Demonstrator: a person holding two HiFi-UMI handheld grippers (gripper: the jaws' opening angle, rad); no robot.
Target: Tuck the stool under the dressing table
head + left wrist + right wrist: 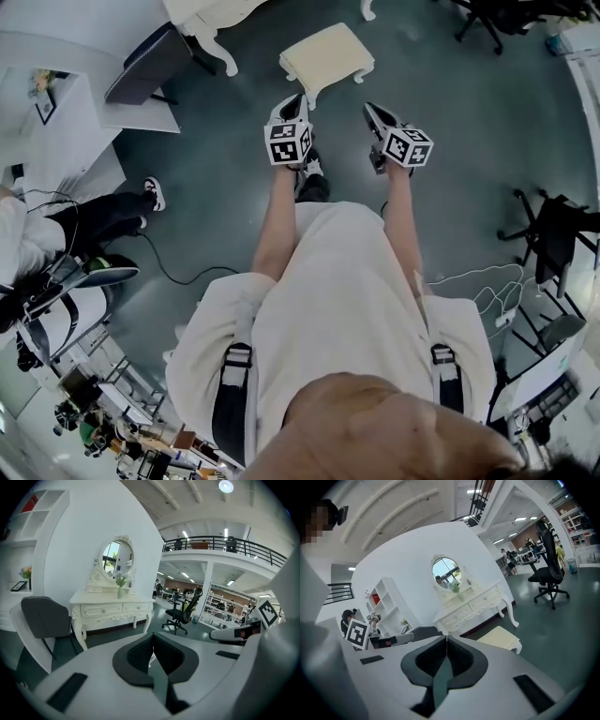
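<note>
Head view, looking steeply down: the person holds both arms out straight, a pair of tongs in each hand. Left tongs [299, 99] are pressed together, and their own view shows the dark pads meeting with nothing between them. Right tongs [368, 107] match them, pads flush together and empty.

And there's the stool [326, 54], cream-topped with white curved legs, standing on the grey floor [441, 94] at 12 o'clock from the two tips. The left tip sits right by the stool's near leg, and I can't tell whether it touches. The right tip is clearly apart from it.

The white desk [214, 13] lies at 10 o'clock from the stool, only its edge and a carved leg in frame. The stool stands out in the open, near the desk but not under it.

The left gripper view shows the desk face-on, with an oval mirror [117, 559] and a small vase [120, 591] on top. A grey chair [40, 616] stands at its 9 o'clock, and a black office chair [180, 613] well off at 3 o'clock.
</note>
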